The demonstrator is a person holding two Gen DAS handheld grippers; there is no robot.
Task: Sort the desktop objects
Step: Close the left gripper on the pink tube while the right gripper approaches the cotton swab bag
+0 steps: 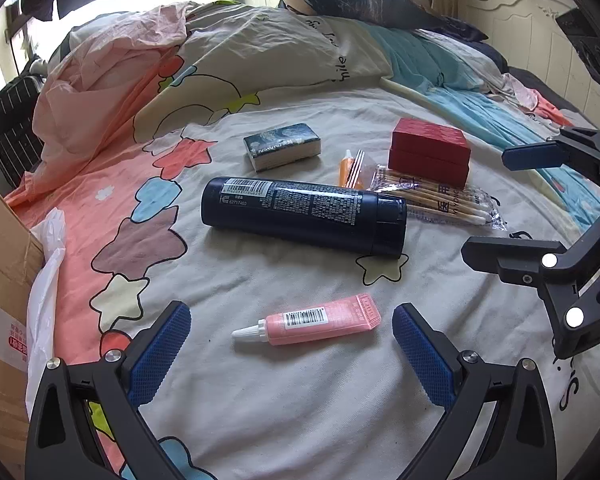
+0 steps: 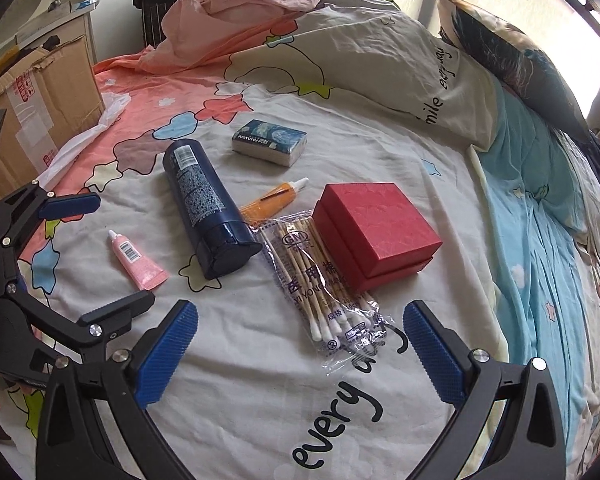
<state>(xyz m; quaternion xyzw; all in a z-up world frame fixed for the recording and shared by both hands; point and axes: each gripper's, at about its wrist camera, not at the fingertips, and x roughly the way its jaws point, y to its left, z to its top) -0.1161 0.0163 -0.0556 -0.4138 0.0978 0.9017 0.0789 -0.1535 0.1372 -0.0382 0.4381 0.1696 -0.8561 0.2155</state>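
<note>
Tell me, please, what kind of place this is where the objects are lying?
Most likely a bedroom: the objects lie on a bed, not a desk. A printed bedsheet covers the surface, a pillow and a rumpled quilt lie at the far side, and a carved headboard stands behind.

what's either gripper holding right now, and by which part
Nothing is held. The left gripper is open around the pink tube without touching it; the right gripper is open over the cotton swabs.
</note>
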